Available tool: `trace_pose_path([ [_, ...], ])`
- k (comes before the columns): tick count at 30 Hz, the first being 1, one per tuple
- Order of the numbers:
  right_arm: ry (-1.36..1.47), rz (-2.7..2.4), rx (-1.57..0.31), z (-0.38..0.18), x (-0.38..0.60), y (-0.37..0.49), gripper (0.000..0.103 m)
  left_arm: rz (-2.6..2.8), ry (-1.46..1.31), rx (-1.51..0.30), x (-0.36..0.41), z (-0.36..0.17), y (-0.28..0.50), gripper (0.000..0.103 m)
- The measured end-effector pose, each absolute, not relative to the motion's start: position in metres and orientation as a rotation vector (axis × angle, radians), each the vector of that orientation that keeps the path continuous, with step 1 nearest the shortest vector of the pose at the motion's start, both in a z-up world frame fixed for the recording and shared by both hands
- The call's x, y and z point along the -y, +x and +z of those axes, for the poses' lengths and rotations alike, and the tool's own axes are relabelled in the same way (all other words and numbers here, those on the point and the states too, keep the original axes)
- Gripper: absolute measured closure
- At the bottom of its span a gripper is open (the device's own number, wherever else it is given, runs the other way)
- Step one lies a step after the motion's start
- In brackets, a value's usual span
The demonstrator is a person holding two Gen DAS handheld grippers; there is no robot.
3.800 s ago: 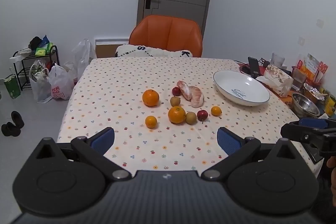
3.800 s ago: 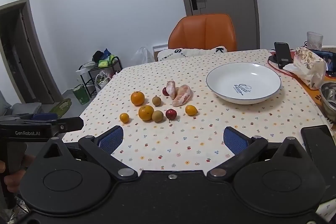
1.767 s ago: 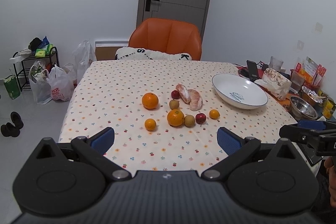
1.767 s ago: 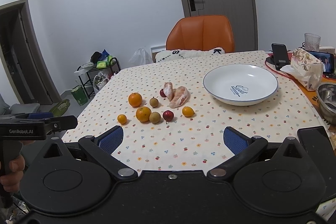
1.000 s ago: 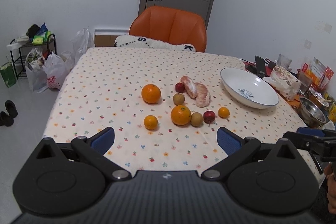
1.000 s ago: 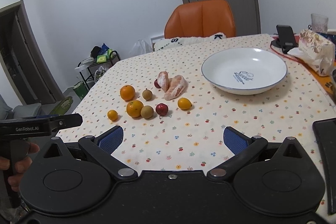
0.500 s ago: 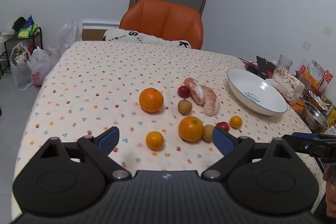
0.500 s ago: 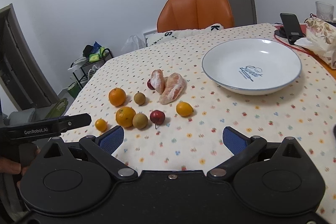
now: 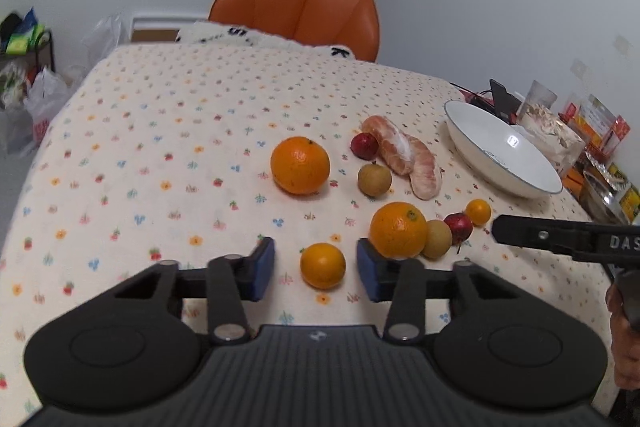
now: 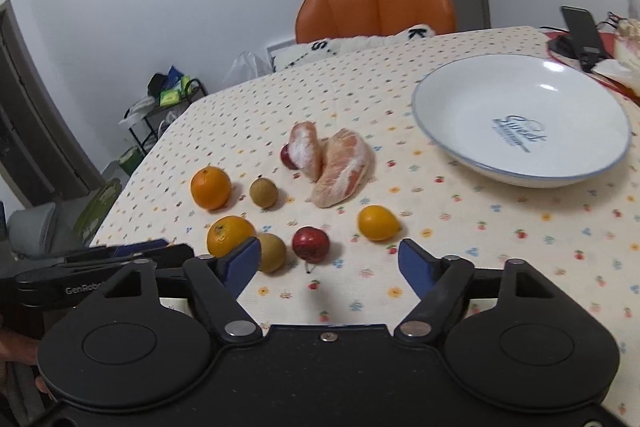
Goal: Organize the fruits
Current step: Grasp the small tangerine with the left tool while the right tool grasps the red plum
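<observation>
Fruit lies loose on the flowered tablecloth [image 9: 160, 131]. My left gripper [image 9: 316, 273] is open, and a small orange [image 9: 323, 265] sits between its blue pads with a gap on each side. Beyond it lie a big orange [image 9: 300, 165], a second orange [image 9: 398, 229], two brown round fruits [image 9: 374, 179], two red fruits [image 9: 459, 225] and peeled pomelo segments [image 9: 404, 155]. My right gripper [image 10: 328, 265] is open low over the cloth. Just ahead of its gap lies a red fruit [image 10: 311, 243], and a yellow kumquat [image 10: 378, 223] lies to the right. The white plate [image 10: 480, 107] holds nothing.
An orange chair [image 9: 296, 7] stands at the table's far end. A phone [image 10: 582, 31], a glass [image 9: 540, 99], snack bags [image 9: 556, 131] and a metal bowl crowd the right edge behind the plate. A shelf and bags [image 9: 24, 99] stand on the floor to the left.
Both grippers have come forward and down toward the fruit. The left jaws have narrowed around the small orange, and the right jaws have narrowed a little near the red fruit.
</observation>
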State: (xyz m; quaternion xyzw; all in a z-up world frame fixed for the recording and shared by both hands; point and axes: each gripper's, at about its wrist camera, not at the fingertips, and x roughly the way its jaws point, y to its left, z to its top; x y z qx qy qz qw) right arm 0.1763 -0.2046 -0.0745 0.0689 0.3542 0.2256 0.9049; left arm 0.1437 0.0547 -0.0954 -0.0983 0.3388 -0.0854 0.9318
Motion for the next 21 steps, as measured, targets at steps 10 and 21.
trace_pose_path([
  [10, 0.128, 0.456, -0.761, -0.084, 0.186, 0.194, 0.069, -0.224, -0.241, -0.690, -0.069, -0.098, 0.154, 0.080],
  [21, 0.169, 0.491, -0.742, -0.081, 0.201, 0.185, 0.080, -0.211, -0.226, -0.676, -0.058, -0.087, 0.151, 0.081],
])
